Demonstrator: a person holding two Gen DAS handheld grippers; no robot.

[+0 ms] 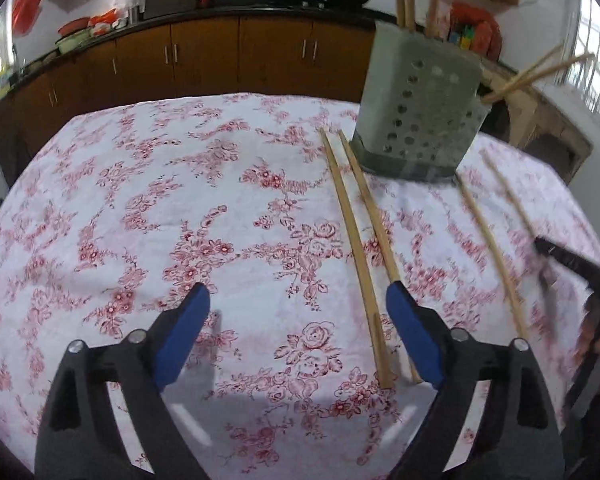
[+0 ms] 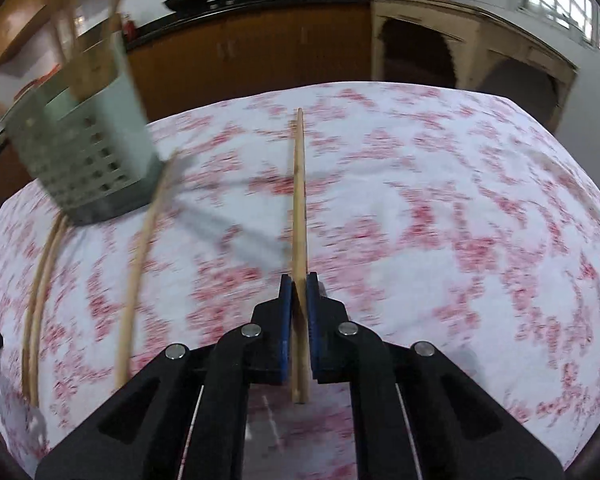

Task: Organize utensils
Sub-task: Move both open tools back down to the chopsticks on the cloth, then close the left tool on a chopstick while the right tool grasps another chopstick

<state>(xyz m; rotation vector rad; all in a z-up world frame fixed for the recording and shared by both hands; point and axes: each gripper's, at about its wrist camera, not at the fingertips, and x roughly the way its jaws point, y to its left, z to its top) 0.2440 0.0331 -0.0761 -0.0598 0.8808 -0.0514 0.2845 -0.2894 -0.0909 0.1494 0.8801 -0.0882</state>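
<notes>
right wrist view: right gripper [image 2: 299, 280] clamped on one chopstick [image 2: 299, 200], raised over the tablecloth [image 2: 440, 240]. left gripper [image 1: 298, 312] wide open, empty. perforated holder [image 1: 420, 112] toward the far edge holds several sticks. three loose chopsticks [image 1: 356, 248] remain on the cloth; task judged partly done.

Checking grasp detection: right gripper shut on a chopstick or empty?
Shut on one. In the right wrist view the right gripper has both blue pads pressed against a chopstick that runs forward between them over the tablecloth.
</notes>
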